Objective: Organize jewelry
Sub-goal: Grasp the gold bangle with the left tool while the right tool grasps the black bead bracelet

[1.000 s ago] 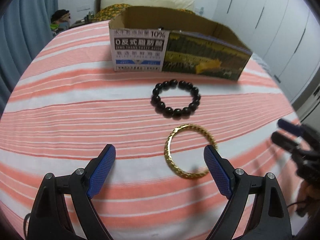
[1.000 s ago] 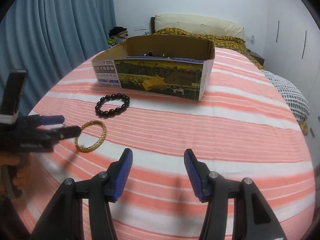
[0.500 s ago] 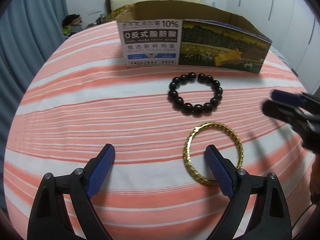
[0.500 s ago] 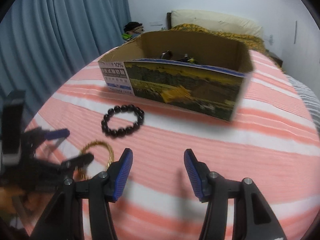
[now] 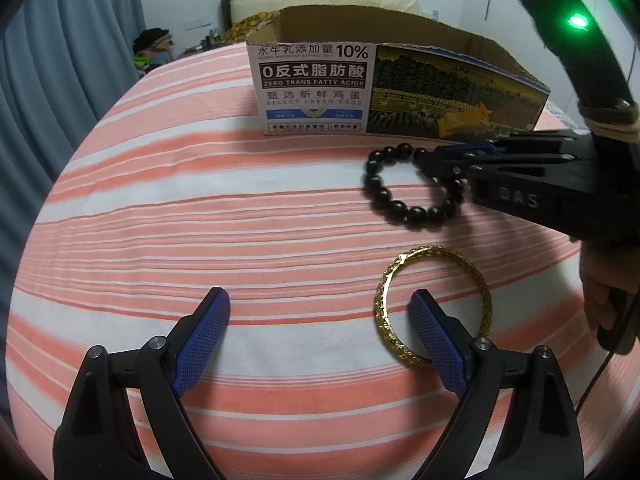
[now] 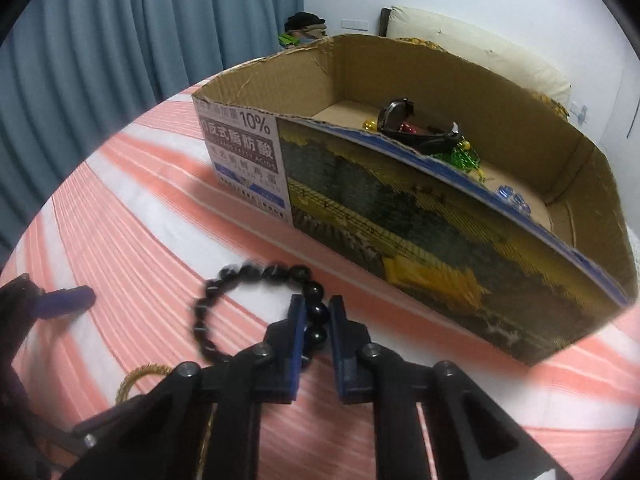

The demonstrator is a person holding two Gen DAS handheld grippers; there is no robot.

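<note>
A black bead bracelet [image 5: 385, 197] lies on the striped bed in front of a printed cardboard box [image 5: 316, 92]. My right gripper [image 6: 317, 302] comes in from the right, jaws closing, pads pressing on the beads of the bracelet [image 6: 199, 322] at its right side; it also shows as the right gripper [image 5: 430, 160] in the left wrist view. A gold bangle [image 5: 440, 250] lies nearer me. My left gripper [image 5: 318, 294] hovers open just left of it, jaws easing in slightly, nothing between the pads; its right finger overlaps the bangle's near rim.
The box [image 6: 400, 216] is open on top and holds a black watch [image 6: 404, 120], a green trinket [image 6: 464, 156] and small beads. Blue curtains [image 6: 120, 20] hang at the left. A pillow and headboard stand behind the box. A hand [image 5: 600, 296] holds the right gripper.
The right gripper swung in toward the black bracelet, dipped, and narrowed from half open to closed on its beads. The left gripper stayed put, tilting a little.
</note>
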